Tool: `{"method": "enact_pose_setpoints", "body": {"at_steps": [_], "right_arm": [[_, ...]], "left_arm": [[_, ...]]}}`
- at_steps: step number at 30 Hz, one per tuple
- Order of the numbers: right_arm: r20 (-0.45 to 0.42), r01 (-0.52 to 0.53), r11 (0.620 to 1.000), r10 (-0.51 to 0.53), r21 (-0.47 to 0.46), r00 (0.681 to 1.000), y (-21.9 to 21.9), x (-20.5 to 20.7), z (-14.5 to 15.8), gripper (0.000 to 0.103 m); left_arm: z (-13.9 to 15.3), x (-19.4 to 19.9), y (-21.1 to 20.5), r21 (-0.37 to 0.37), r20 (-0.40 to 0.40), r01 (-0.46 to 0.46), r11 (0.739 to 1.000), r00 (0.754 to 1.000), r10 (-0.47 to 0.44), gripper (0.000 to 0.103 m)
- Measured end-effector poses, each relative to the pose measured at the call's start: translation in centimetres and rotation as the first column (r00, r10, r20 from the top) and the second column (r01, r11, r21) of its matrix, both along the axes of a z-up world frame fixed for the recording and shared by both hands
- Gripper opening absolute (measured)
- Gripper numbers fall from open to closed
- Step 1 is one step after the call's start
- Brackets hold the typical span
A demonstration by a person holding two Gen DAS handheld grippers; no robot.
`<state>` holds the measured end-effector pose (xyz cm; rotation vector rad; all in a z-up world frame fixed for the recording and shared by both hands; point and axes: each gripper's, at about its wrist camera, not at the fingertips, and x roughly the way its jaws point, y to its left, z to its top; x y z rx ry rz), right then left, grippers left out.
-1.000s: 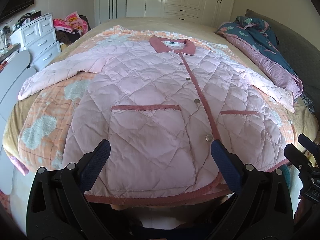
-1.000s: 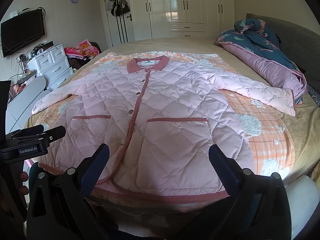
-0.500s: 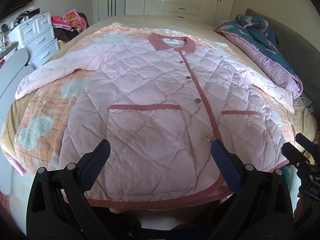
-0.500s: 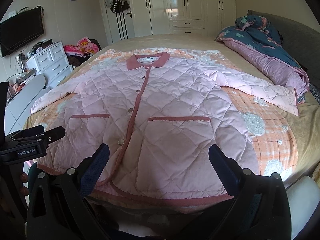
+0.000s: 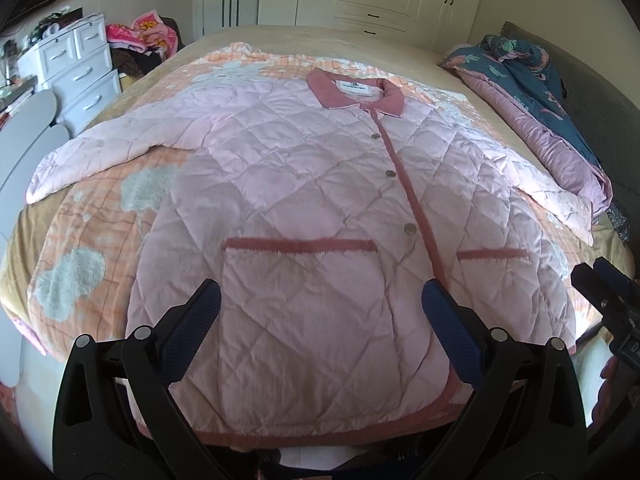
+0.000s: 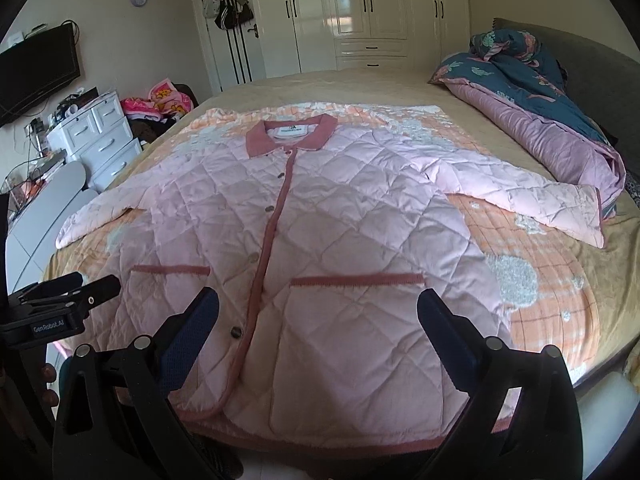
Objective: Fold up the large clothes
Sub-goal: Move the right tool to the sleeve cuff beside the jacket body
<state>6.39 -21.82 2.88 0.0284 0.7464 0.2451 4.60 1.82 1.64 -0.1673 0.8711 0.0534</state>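
A pink quilted jacket [image 5: 304, 200] with a dark pink collar, placket and pocket trims lies flat and buttoned on the bed, sleeves spread out to both sides; it also shows in the right wrist view [image 6: 340, 232]. My left gripper [image 5: 320, 312] is open and empty, hovering over the jacket's lower left front near the hem. My right gripper [image 6: 318, 316] is open and empty over the lower right front by the pocket. Each gripper shows at the edge of the other's view.
An orange checked blanket [image 6: 540, 304] lies under the jacket on the tan bed [image 6: 380, 84]. A rolled blue and purple quilt [image 6: 536, 108] lies along the right side. White drawers [image 6: 100, 140] stand at the left, wardrobes [image 6: 368, 12] at the back.
Both grippers have moved a little forward and lower over the jacket's hem. The jacket has not moved.
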Motion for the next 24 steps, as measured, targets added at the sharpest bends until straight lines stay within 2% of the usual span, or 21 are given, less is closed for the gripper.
{"method": "enact_pose_setpoints", "body": {"at_steps": [24], "right_arm": [[-0.010,0.014,0.998,-0.013,0.064,1.000,0.1,8.5,3.0,0.099]], "left_arm": [[3.8,8.3,1.0,-0.043,0.039,-0.037,0.998,0.999,0.038,0.094]]}}
